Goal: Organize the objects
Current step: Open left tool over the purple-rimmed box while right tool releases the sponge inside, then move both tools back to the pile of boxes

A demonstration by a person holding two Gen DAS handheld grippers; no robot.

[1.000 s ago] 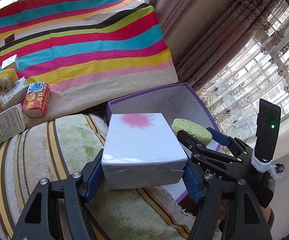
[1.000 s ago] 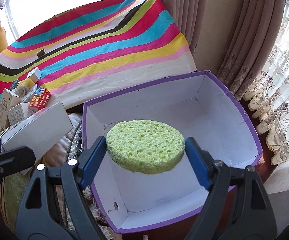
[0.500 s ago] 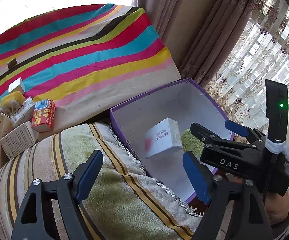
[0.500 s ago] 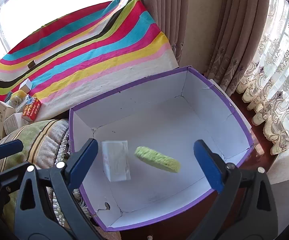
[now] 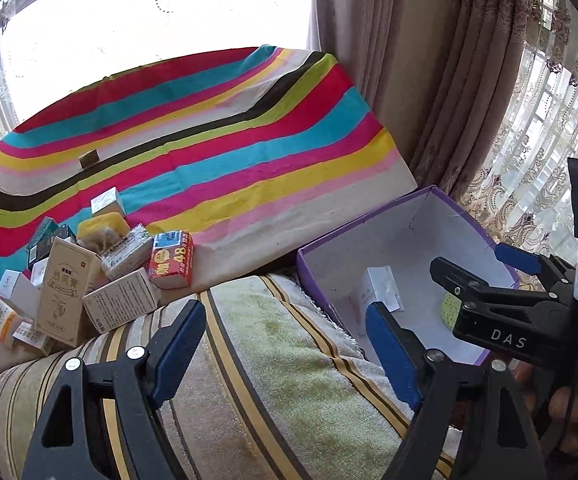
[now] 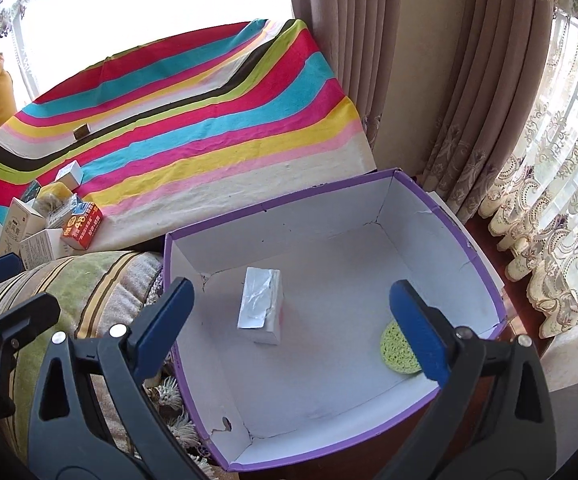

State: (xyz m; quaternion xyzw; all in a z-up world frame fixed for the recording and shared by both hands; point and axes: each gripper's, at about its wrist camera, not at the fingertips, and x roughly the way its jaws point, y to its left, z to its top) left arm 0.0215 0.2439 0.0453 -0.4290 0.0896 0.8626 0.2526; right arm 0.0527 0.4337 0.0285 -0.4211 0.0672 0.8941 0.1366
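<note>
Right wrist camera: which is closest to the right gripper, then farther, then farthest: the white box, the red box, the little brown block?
From the right gripper:
1. White box, inside the purple bin, between the fingers.
2. Red box, far left, in the pile on the striped cloth.
3. Little brown block, alone, higher up the cloth.

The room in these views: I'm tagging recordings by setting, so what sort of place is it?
Most likely a home living room: heavy pleated curtains with lace sheers at the windows, a striped upholstered cushion, and a colourful striped cloth over the furniture.
</note>
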